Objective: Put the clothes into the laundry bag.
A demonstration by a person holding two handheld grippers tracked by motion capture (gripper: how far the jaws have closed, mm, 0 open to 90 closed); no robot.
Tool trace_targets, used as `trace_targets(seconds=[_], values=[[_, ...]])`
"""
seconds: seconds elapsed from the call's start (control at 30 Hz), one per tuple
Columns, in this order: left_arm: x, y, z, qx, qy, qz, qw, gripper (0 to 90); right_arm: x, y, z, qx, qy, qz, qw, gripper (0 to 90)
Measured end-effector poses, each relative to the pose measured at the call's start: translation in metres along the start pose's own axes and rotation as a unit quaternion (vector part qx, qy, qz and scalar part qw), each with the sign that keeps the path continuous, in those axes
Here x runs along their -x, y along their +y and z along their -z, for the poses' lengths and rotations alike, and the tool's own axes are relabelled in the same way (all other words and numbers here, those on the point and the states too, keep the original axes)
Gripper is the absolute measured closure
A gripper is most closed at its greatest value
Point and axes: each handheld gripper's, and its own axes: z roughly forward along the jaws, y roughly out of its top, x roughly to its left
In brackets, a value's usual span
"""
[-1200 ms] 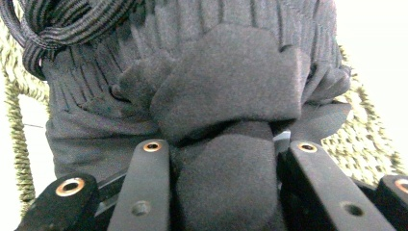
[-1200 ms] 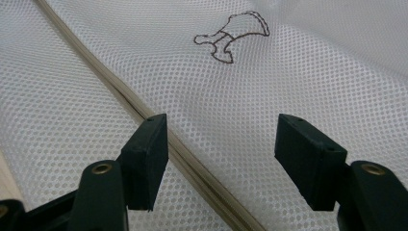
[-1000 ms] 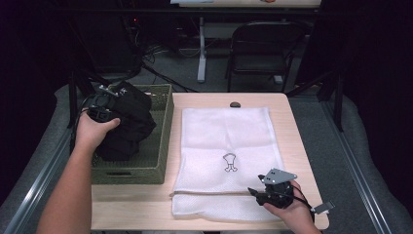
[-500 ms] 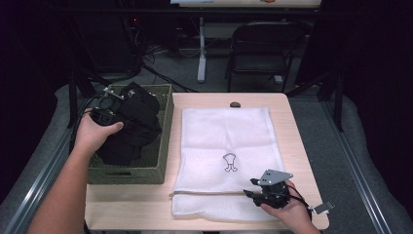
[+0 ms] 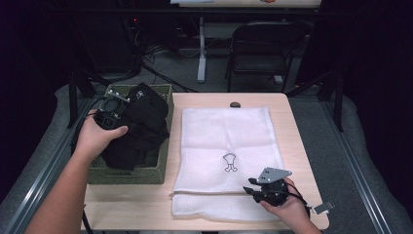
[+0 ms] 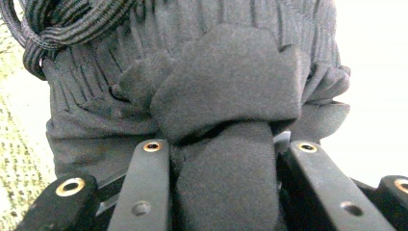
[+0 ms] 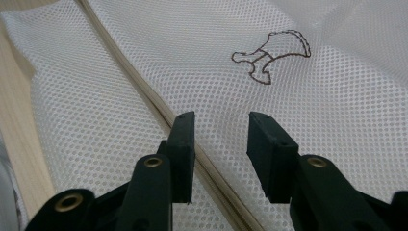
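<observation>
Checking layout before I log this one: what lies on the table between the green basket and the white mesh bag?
Nothing: the high view shows a bare strip of table between the green basket and the white mesh bag.

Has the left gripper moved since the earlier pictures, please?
Yes. The left gripper, shut on the black garment, has shifted right, toward the table, over the green basket.

text: none readable — sign: stitched outline | on: mesh bag (image 5: 225, 141)
</observation>
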Motion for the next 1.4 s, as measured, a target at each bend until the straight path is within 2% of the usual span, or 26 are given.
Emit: trace_targets(seconds=[0.1,0.23,0.3,0.6,0.7,0.97,1.2,1.4], values=[[0.004,0.0,0.002,-0.001,0.0,-0.006,1.0,66.2,0.003,0.004,0.0,-0.002,0.004,-0.002,1.0,64.9],[0.008,0.0,0.004,0.002,-0.004,-0.01,0.9999,66.2,0.007,0.01,-0.002,0.0,0.023,-0.006,0.9997,67.4],[0.01,0.0,0.005,0.004,-0.005,-0.01,0.9999,66.2,0.009,0.012,-0.005,-0.003,0.023,0.003,0.9997,67.9],[0.018,0.001,0.006,0.011,-0.015,-0.015,0.9997,66.3,0.01,0.024,-0.017,0.003,0.036,0.014,0.9992,72.9],[0.022,0.001,0.005,0.007,-0.016,-0.019,0.9997,66.2,0.01,0.028,-0.022,0.007,0.05,0.012,0.9986,73.5],[0.033,0.0,0.005,0.01,-0.019,-0.022,0.9995,66.3,-0.004,0.026,-0.032,0.001,0.065,0.032,0.9974,73.8],[0.041,0.001,0.006,0.015,-0.027,-0.036,0.9989,66.3,-0.009,0.02,-0.039,-0.009,0.066,0.037,0.9971,70.5],[0.046,0.001,0.004,0.014,-0.029,-0.044,0.9985,66.3,-0.013,0.016,-0.044,-0.022,0.071,0.052,0.9959,69.1]])
